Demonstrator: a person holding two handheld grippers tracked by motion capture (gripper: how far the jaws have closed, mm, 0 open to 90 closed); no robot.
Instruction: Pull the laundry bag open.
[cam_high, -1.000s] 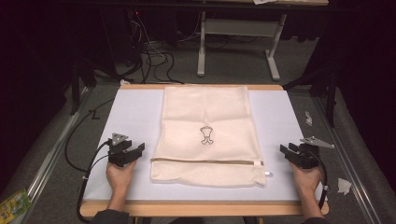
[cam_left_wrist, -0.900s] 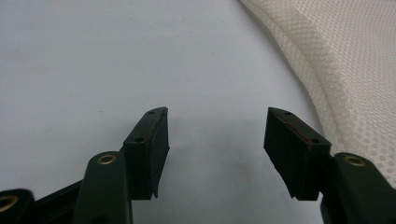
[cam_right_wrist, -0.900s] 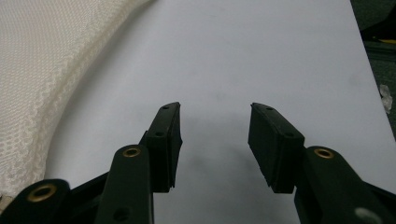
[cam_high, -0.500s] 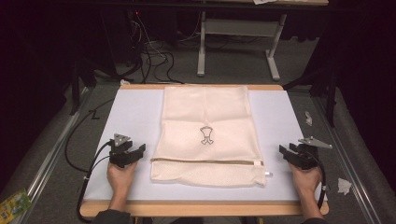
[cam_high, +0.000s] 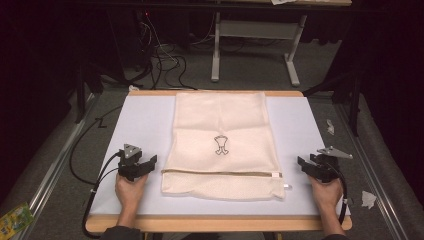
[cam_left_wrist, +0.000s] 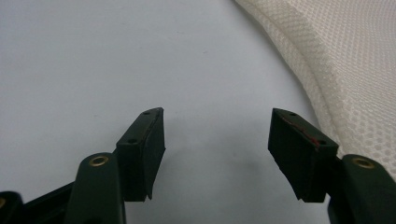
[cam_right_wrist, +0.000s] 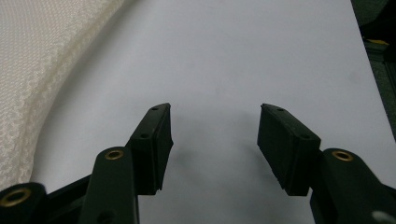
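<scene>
A cream mesh laundry bag (cam_high: 220, 145) lies flat in the middle of the white table (cam_high: 140, 125), with a small dark emblem (cam_high: 221, 144) and a zipper (cam_high: 222, 173) across its near end. My left gripper (cam_high: 149, 161) rests on the table just left of the bag, jaws open and empty; they have just been opening. In the left gripper view the bag's mesh edge (cam_left_wrist: 336, 70) lies to the right of the gripper (cam_left_wrist: 217, 135). My right gripper (cam_high: 302, 163) sits right of the bag, open and empty, its jaws also just widened. The bag's edge (cam_right_wrist: 42, 65) shows left of that gripper (cam_right_wrist: 214, 130).
The table has a wooden rim (cam_high: 215, 223) along the near edge. Cables (cam_high: 95, 185) trail off the left side to the floor. Scraps of paper (cam_high: 369, 199) lie on the floor at right, and a desk frame (cam_high: 255, 50) stands beyond the far edge.
Both hands stay where they were. The right gripper's jaws look a little wider apart than a second ago.
</scene>
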